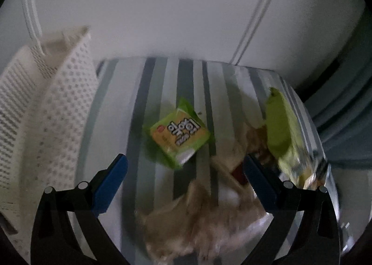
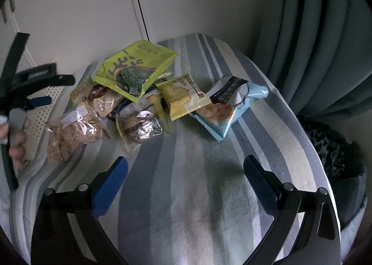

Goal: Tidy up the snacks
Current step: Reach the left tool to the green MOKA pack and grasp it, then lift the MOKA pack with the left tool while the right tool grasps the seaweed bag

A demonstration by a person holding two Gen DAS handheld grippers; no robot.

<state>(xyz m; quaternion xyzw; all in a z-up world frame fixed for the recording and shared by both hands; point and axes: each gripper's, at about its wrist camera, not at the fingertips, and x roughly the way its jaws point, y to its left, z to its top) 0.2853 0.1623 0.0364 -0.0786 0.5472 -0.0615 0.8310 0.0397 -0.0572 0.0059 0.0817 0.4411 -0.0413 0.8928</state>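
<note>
A small yellow-green snack packet [image 1: 180, 135] lies on the striped cloth, just ahead of my open left gripper [image 1: 185, 180], which holds nothing. Blurred beige snack bags [image 1: 204, 213] lie below and between its fingers. In the right wrist view a heap of snacks sits mid-table: a green seaweed bag [image 2: 136, 70], a yellow packet [image 2: 183, 96], a light-blue bag [image 2: 229, 104], a clear bag of biscuits [image 2: 74, 131] and another clear bag [image 2: 139, 125]. My right gripper [image 2: 185, 180] hovers open over bare cloth, nearer than the heap. The left gripper [image 2: 30, 92] and a hand [image 2: 16, 139] show at that view's left edge.
A white perforated basket [image 1: 46, 111] stands at the table's left side, seen also as a basket [image 2: 43, 111] under the left gripper. A white cabinet [image 2: 81, 9] backs the table. Teal curtains [image 2: 325, 32] hang at the right, above a dark patterned cushion [image 2: 332, 151].
</note>
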